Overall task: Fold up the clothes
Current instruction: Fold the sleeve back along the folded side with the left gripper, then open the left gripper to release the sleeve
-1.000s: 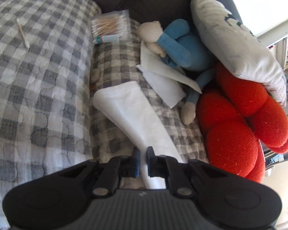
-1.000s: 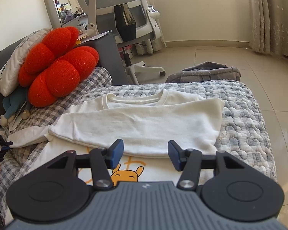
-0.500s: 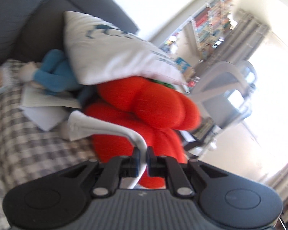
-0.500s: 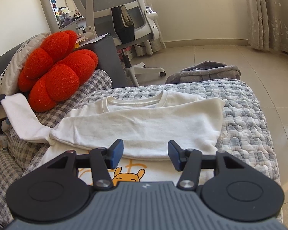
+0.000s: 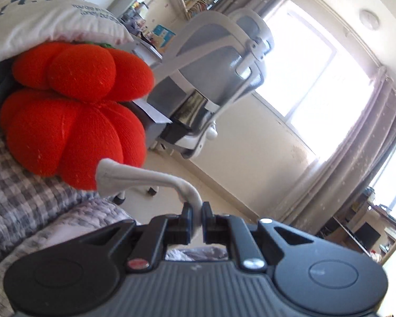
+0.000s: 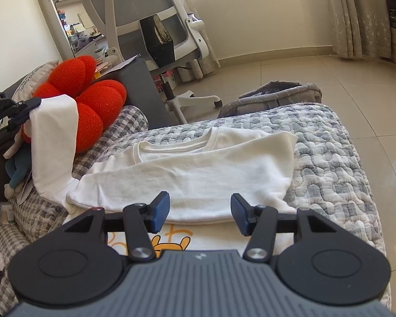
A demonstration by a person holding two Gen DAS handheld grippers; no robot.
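A white long-sleeved shirt (image 6: 198,174) lies on the quilted sofa cover (image 6: 330,163), one side folded across its chest; an orange cartoon print (image 6: 171,243) shows near my right gripper. My left gripper (image 5: 196,210) is shut on the cuff of the shirt's sleeve (image 5: 145,177), which curls forward out of the jaws. In the right wrist view the same left gripper (image 6: 26,107) holds the sleeve (image 6: 52,145) lifted at the far left, the cloth hanging down to the shirt. My right gripper (image 6: 200,211) hovers open over the shirt's near part, nothing between its fingers.
A red flower cushion (image 6: 92,105) and a white printed pillow (image 5: 45,18) lean at the sofa's left end, with a blue soft toy (image 6: 18,163) below. A grey office chair (image 6: 150,21) stands behind the sofa. A grey bundle (image 6: 277,95) lies on the tiled floor beyond.
My left gripper has lifted the sleeve cuff off the checked sofa seat, rising and swinging round toward the room. The right gripper has stayed put over the shirt.
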